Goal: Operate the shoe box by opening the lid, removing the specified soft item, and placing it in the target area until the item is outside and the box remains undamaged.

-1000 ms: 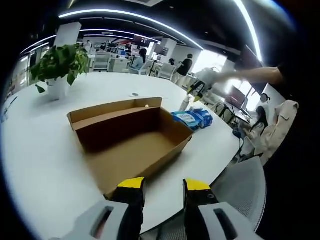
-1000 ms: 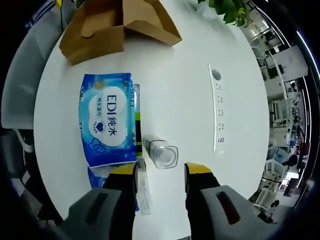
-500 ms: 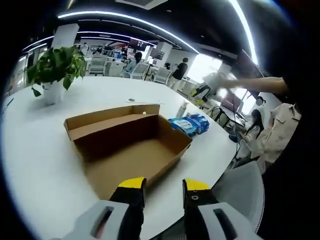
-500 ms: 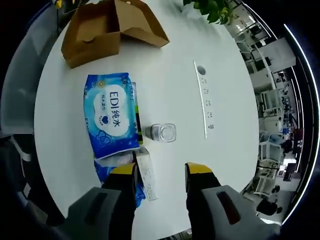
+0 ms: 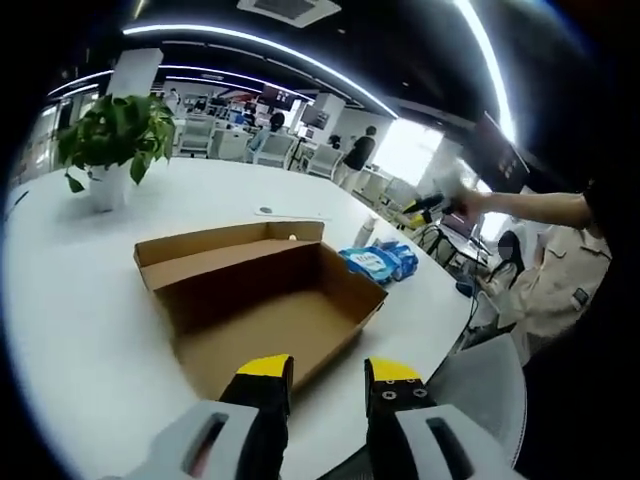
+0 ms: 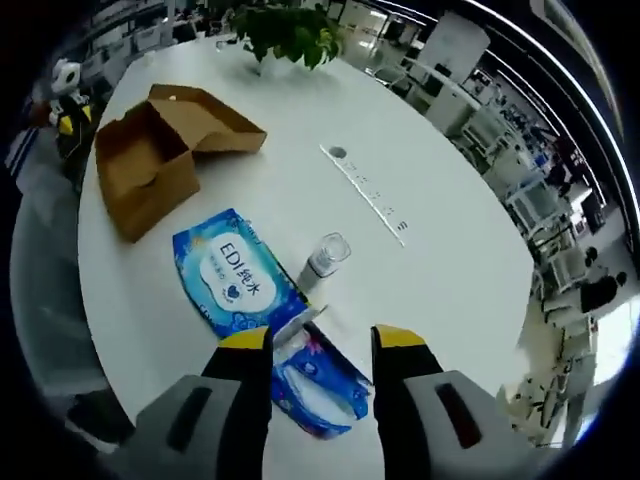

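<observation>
The shoe box (image 5: 262, 300) lies open and empty on the white table (image 5: 80, 300), lid flap folded back. The soft item, a blue wipes pack (image 6: 237, 277), rests on the table just beside a small clear bottle (image 6: 326, 255), apart from the box. The pack looks light and squashy, with slick film (likely to slide under a shallow pinch), so gripping across its long edge seems safest. The left gripper (image 5: 325, 372) hovers above the box's near wall, jaws spread and empty; the right gripper (image 6: 318, 340) hangs over the pack's near end, jaws apart, holding nothing.
</observation>
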A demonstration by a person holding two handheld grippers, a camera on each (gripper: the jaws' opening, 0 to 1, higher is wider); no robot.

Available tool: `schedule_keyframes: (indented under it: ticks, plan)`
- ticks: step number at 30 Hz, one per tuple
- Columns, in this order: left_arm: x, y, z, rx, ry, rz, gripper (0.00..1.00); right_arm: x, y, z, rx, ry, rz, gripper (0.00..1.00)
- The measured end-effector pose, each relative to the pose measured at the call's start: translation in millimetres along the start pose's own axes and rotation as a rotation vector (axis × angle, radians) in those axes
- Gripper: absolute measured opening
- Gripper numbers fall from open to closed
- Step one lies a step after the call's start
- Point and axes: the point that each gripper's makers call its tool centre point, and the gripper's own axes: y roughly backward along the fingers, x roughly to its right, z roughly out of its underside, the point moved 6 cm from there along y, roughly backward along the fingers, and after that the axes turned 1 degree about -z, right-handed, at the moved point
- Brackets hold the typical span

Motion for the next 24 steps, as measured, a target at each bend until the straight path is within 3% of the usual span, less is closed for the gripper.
schedule_keyframes:
  ticks: [4, 11, 19, 24]
  plan:
    - [-6.8, 3, 3.1, 0.001, 0.013, -0.018, 0.29, -16, 4, 11.5, 0.107, -0.121, -0.011, 0.42]
    - [-20.8, 5, 13.1, 0.015, 0.083, -0.062, 0.29, -50, 6, 35.2, 0.207, -0.295, -0.018, 0.44]
    - [-26.0, 5, 14.8, 0.022, 0.107, -0.062, 0.29, -85, 5, 62.9, 0.217, -0.387, -0.019, 0.44]
    - [-28.6, 5, 9.7, 0.038, 0.105, -0.075, 0.29, -97, 8, 67.1, 0.240, -0.429, -0.017, 0.43]
